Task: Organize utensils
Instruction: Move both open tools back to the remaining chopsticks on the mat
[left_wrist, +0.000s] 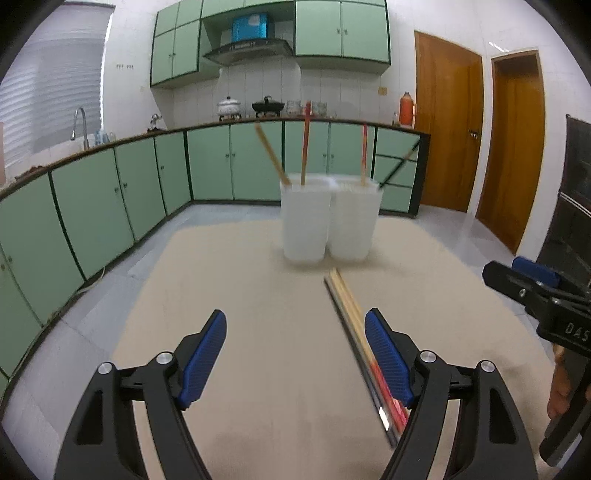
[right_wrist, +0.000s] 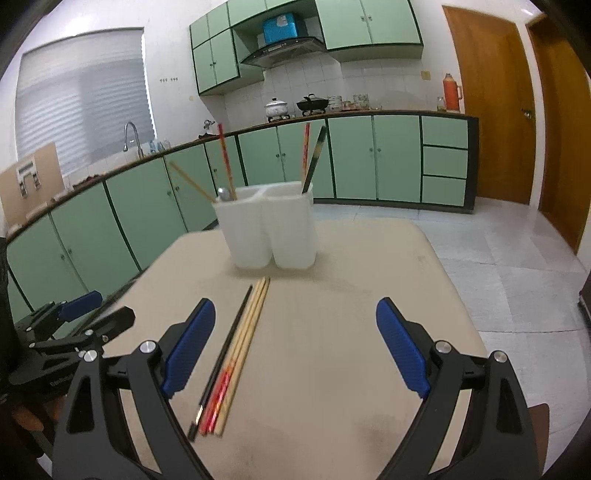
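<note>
both grippers, left gripper (left_wrist: 295, 360) and right gripper (right_wrist: 295, 347), hang open-jawed over loose chopsticks (right_wrist: 236, 354) before the white holder (right_wrist: 266, 229).

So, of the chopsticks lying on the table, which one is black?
The black chopstick lies at the left edge of the bundle in the right wrist view, beside the pale wooden ones.

A white two-compartment holder (right_wrist: 271, 229) is seen upright near the far end of a beige table (right_wrist: 351, 332). A red chopstick (right_wrist: 226, 162), a tan chopstick (right_wrist: 190, 181) and a spoon (right_wrist: 223, 194) are held in its left compartment; a red-and-tan chopstick (right_wrist: 306, 151) and a dark chopstick (right_wrist: 314, 158) are held in its right one. Nearer, a bundle of chopsticks (right_wrist: 236, 354) is laid flat side by side: one black, two red-ended, one plain tan, pointed toward the holder.
</note>
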